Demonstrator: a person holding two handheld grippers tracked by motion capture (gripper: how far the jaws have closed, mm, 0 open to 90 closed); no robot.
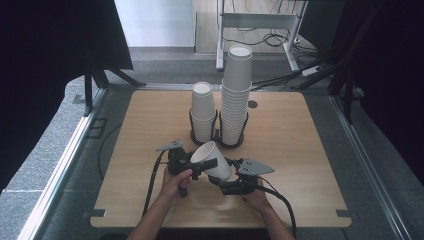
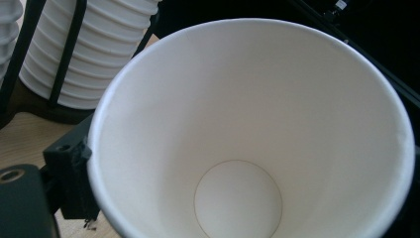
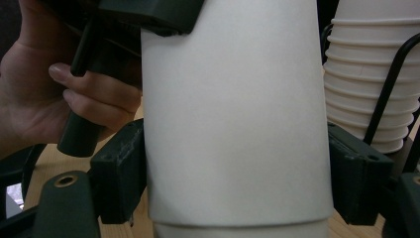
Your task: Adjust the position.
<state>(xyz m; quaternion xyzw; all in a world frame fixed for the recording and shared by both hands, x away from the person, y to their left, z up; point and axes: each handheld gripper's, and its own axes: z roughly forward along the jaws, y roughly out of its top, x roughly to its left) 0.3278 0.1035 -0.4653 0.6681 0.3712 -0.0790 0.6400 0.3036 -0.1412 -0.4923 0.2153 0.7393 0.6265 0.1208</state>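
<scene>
A white paper cup [image 1: 212, 159] hangs tilted just above the wooden table [image 1: 300, 150], near its front edge, mouth up and to the left. My left gripper [image 1: 206, 164] is shut on it near the rim; the left gripper view looks straight down into the empty cup [image 2: 247, 129], with one black pad [image 2: 67, 173] against its wall. My right gripper [image 1: 225, 181] is shut on the cup's lower body. The right gripper view has pads [image 3: 119, 173] pressing both sides of the cup [image 3: 233, 124]. A thin seam runs around the cup low down.
Behind the grippers stand a short stack of cups [image 1: 203, 112] and a tall stack [image 1: 236, 95], each in a black wire holder [image 1: 217, 137]. The person's hand [image 3: 34, 99] grips the left gripper's handle. Cables and a desk frame [image 1: 260, 22] lie beyond the table.
</scene>
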